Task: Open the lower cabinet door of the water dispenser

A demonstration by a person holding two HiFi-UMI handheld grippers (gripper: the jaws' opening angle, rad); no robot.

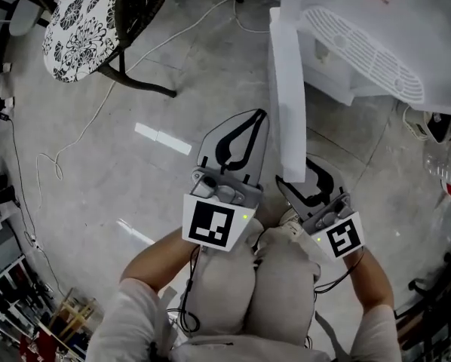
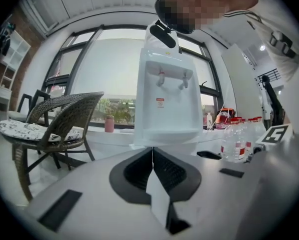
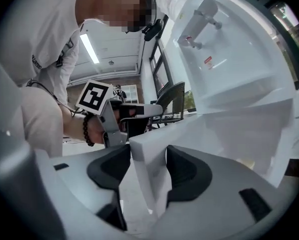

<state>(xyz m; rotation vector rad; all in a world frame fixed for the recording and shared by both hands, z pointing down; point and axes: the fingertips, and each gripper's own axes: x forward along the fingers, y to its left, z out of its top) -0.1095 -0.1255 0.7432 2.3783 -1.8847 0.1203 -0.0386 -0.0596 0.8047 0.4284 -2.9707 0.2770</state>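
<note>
The white water dispenser (image 1: pixel 376 44) stands at the upper right of the head view. Its lower cabinet door (image 1: pixel 286 89) is swung out toward me, edge-on. My right gripper (image 1: pixel 305 176) has the door's free edge between its jaws. In the right gripper view both pads touch the thick white door (image 3: pixel 149 169), so my right gripper (image 3: pixel 148 149) is shut on it. My left gripper (image 1: pixel 262 115) hovers just left of the door, shut and holding nothing. In the left gripper view its tips (image 2: pixel 152 151) meet and it points at the dispenser's front (image 2: pixel 167 109).
A wicker chair with a patterned cushion (image 1: pixel 90 13) stands at the far left, with a white cable (image 1: pixel 82 127) trailing over the floor beside it. Several water bottles (image 1: pixel 448 172) stand right of the dispenser. My knees are just below both grippers.
</note>
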